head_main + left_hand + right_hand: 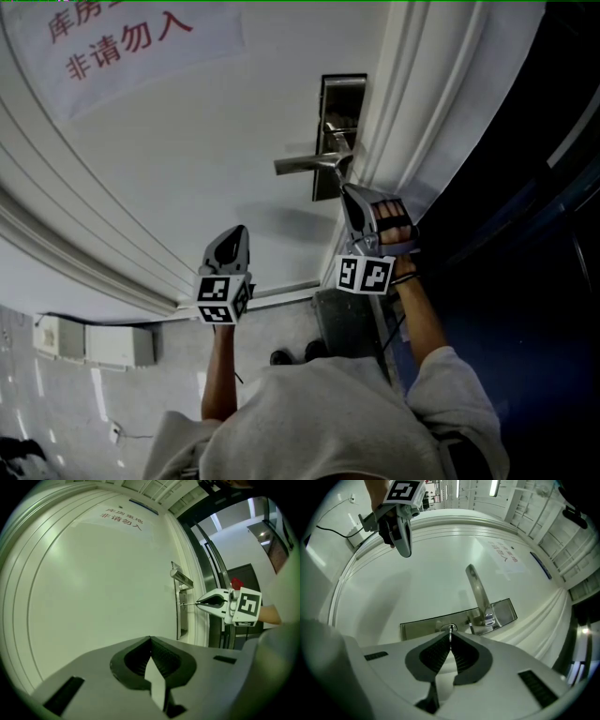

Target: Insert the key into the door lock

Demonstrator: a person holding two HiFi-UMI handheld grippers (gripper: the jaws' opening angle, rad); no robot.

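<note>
Right gripper [450, 638], slim metal key [450, 630]

A paper sign [122, 42] printed in red characters was stuck on the white door [216, 122], well above and to the left of the left gripper [240, 231]. A metal lever handle [305, 164] stood out level just past the tip of the right gripper [347, 190]. Below and behind the left gripper, a white box [94, 343] sat low down. A dark glossy panel [525, 187] ran along the right gripper's outer side. A dark shoe [280, 357] stood on the grey floor [281, 323] beneath both.
</note>
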